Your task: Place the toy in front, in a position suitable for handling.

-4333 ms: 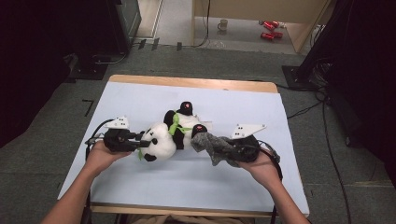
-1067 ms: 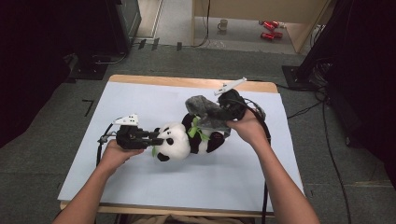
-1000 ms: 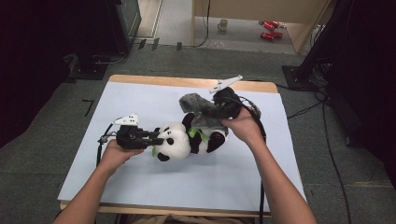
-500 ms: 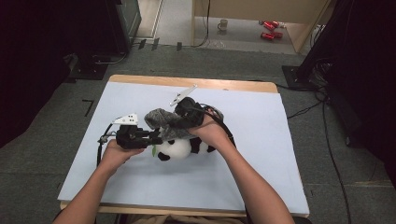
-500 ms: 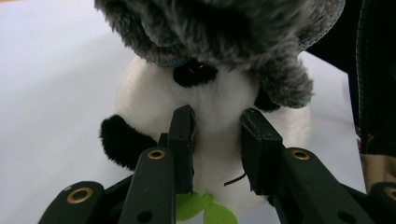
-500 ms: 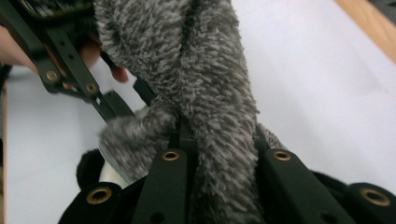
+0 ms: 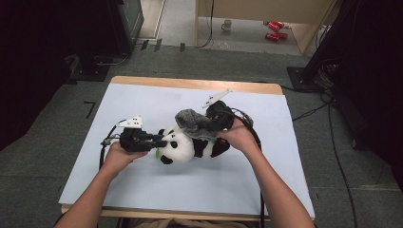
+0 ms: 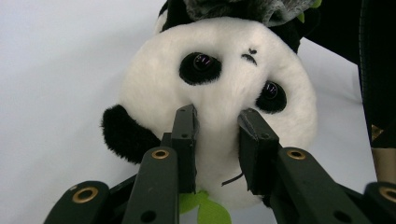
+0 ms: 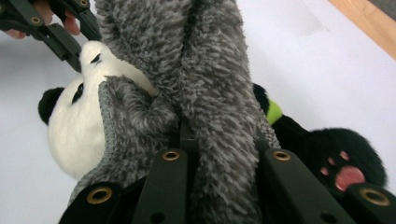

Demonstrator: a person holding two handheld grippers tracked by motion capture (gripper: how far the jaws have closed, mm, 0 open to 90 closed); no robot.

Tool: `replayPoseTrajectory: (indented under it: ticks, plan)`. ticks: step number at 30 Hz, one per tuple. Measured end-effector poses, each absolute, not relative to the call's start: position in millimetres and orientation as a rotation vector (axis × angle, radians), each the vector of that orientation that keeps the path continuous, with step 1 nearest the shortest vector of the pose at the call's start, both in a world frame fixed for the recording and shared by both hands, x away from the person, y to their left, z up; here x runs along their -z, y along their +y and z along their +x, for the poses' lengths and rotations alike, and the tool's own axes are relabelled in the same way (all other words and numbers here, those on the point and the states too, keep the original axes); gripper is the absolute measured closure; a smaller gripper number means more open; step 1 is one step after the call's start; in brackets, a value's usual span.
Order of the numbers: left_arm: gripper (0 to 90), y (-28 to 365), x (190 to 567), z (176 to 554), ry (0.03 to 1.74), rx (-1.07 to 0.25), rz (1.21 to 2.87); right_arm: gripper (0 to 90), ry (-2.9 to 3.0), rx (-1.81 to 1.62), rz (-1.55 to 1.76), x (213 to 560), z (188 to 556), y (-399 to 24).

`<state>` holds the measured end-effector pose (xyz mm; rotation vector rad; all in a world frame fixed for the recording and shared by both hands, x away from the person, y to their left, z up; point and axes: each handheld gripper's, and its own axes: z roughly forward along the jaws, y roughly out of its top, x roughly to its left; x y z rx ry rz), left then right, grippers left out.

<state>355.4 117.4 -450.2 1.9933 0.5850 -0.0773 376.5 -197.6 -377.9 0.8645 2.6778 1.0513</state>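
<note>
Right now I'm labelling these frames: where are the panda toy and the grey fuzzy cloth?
panda toy (image 8: 224, 79): left gripper view, on its white face.
grey fuzzy cloth (image 9: 210, 84): right gripper view, on its hanging middle.

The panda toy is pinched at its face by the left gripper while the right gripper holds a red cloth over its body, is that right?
Not quite: the cloth is fuzzy grey, not red, as the right gripper view shows. The rest holds: the left gripper pinches the panda toy at its face, and the right gripper holds the cloth over its body.
</note>
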Motion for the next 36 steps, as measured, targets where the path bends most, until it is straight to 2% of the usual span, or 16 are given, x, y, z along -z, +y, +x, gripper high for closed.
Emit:
replayPoseTrajectory:
  ticks: [11, 17, 36]
  plan:
    - [70.7, 119, 451, 358, 0.607, 0.084, 1.991, 78.2, 2.603, -1.095, 0.917, 382, 372, -227]
    - [70.9, 120, 452, 360, 0.626, 0.095, 1.979, 78.3, 2.556, -1.1, 1.015, 401, 370, -255]
    - [70.3, 122, 453, 362, 0.648, 0.102, 1.97, 78.2, 2.477, -1.092, 1.136, 426, 361, -290]
